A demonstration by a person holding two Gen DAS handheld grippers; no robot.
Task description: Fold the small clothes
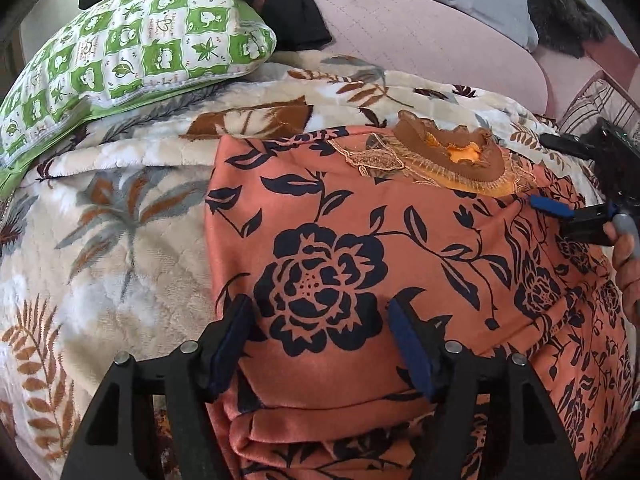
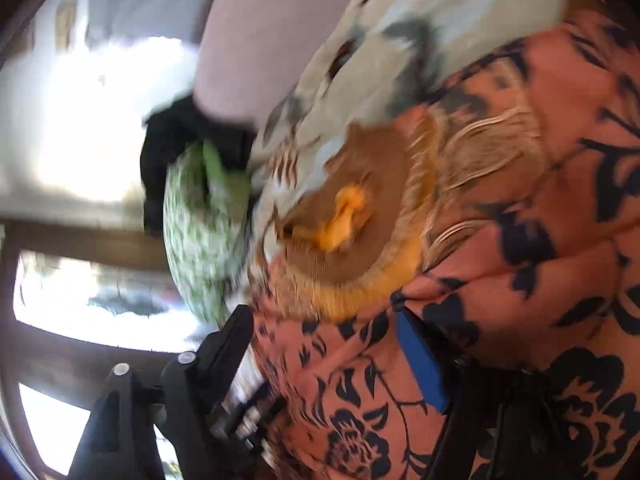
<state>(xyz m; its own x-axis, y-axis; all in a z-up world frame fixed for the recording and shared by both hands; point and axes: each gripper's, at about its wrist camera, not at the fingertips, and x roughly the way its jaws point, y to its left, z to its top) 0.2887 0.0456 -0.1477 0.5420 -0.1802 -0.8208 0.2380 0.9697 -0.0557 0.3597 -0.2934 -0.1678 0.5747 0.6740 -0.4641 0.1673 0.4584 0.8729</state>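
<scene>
Fabric fills the gap between the black fingers of the left gripper [image 1: 318, 320]: its blue-padded jaws stand apart over the folded salmon-orange garment with a dark navy flower print [image 1: 360, 248], and the pads sit just at the cloth without pinching it. The garment lies in stacked layers, its folded edge at six o'clock below the gripper, a large printed rose at twelve o'clock from the fingertips. At one o'clock, on the garment's far end, sits the brown neckline panel with gold embroidery and a yellow-orange opening [image 1: 452, 156]. At three o'clock the right gripper [image 1: 560, 178] reaches in from the frame edge, a hand [image 1: 626, 248] behind it; one blue-padded finger lies low by the cloth near the embroidery, the other well above it, so the jaws are wide apart. The blurred right wrist view shows the same: its two fingers [image 2: 420, 360] are spread with printed cloth lying between them, not squeezed. The garment rests on a cream plush blanket with brown and grey leaves [image 1: 120, 208]. At ten o'clock lies a green-and-white checked pillow [image 1: 132, 48], a black cloth [image 1: 296, 8] behind it at twelve, and a pink quilted cushion [image 1: 420, 32] at one o'clock.
</scene>
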